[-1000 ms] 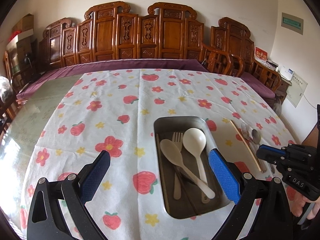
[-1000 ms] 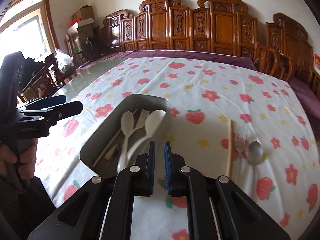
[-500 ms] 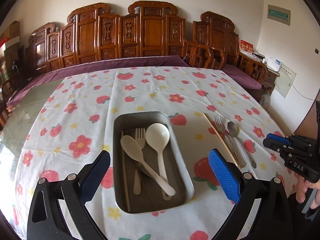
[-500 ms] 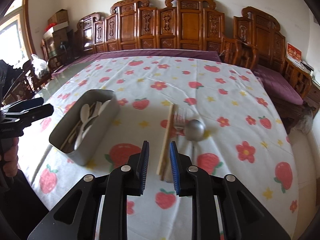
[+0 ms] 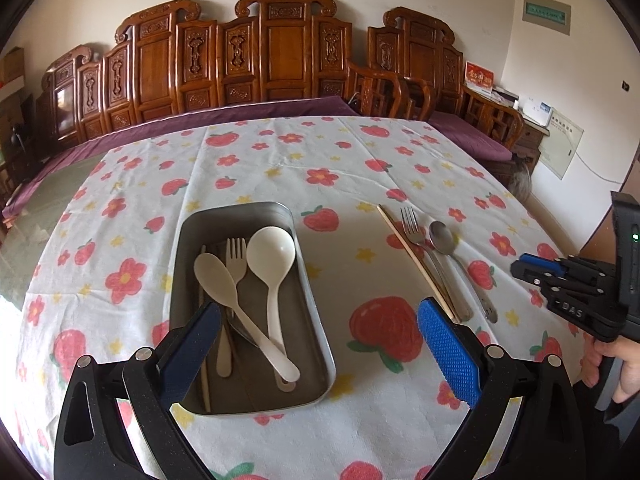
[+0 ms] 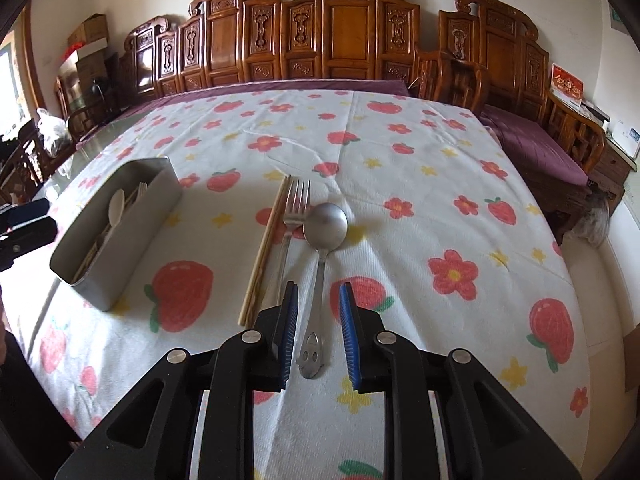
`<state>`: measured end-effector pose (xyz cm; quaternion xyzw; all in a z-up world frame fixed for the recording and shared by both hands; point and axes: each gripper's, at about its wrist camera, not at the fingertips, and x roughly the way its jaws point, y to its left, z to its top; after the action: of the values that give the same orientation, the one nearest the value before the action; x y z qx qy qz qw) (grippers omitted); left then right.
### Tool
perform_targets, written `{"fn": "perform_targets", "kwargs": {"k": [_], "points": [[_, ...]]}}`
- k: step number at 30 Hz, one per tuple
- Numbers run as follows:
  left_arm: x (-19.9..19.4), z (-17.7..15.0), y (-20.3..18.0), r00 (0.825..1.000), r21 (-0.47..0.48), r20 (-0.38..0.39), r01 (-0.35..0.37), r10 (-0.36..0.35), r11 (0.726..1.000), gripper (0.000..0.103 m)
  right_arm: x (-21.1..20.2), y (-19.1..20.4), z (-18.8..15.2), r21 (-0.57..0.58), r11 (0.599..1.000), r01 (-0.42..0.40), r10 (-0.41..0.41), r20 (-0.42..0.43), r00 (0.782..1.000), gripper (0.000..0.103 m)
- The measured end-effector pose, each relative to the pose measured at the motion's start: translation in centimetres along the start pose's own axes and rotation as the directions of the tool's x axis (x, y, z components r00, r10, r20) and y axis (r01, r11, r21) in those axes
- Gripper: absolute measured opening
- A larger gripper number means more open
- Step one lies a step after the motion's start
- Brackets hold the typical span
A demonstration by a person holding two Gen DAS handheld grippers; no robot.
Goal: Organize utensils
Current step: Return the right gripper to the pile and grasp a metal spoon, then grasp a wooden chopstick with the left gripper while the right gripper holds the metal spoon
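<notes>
Right tool (image 6: 319,328), lower centre, has just been opening and now straddles the metal spoon (image 6: 322,248) handle untouched; next, judged: close, carry to tray (image 6: 116,256). Left tool (image 5: 320,354) gapes empty.

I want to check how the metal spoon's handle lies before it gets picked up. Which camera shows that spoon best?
The right wrist view: the metal spoon lies lengthwise in mid-frame, bowl away, its handle end between the right gripper's open jaws. The left wrist view shows it small and off to the side, beside the metal fork.
</notes>
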<state>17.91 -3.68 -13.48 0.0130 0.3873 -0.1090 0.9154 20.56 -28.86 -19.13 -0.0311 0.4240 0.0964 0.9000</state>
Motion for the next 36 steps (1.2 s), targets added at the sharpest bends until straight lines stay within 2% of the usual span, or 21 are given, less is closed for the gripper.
{"fn": "perform_targets", "kwargs": {"k": [5,12,20,24,27,28,29,36], "points": [[-1.0,0.1,-1.5,0.999,0.042,0.033,0.006,-0.008,0.999,0.095,3.7,-0.2,0.0,-0.008,1.0,0.002,-0.002,-0.042,0.999,0.023],[-0.8,0.1,-2.8,0.999,0.066,0.034,0.006,-0.008,0.998,0.095,7.7,-0.6,1.1,-0.021,0.999,-0.026,0.025,-0.074,0.997,0.023],[0.6,0.1,-3.8,1.0,0.083,0.011,-0.019,0.019,0.996,0.095,8.7,-0.1,2.5,-0.04,0.997,-0.062,0.058,-0.087,0.995,0.023],[1.4,0.2,-4.3,0.999,0.096,-0.01,-0.032,0.033,0.995,0.095,9.4,0.5,2.7,-0.078,0.996,-0.047,0.039,-0.1,0.994,0.023],[1.9,0.4,-4.5,0.999,0.1,-0.021,-0.044,0.046,0.994,0.095,9.8,0.2,3.0,-0.089,0.996,-0.027,0.018,-0.105,0.994,0.021],[2.0,0.5,-4.6,0.998,0.101,-0.023,-0.048,0.05,0.994,0.095,9.8,-0.1,2.9,-0.081,0.996,-0.032,0.023,-0.107,0.994,0.017],[2.1,0.7,-4.7,0.998,0.103,-0.025,-0.051,0.053,0.993,0.095,9.8,-0.3,2.9,-0.078,0.997,-0.022,0.013,-0.109,0.994,0.008],[5.0,1.8,-7.0,0.996,0.106,-0.066,-0.053,0.06,0.993,0.095,9.2,-2.1,2.4,-0.05,0.999,-0.019,0.013,-0.109,0.994,0.007]]}}
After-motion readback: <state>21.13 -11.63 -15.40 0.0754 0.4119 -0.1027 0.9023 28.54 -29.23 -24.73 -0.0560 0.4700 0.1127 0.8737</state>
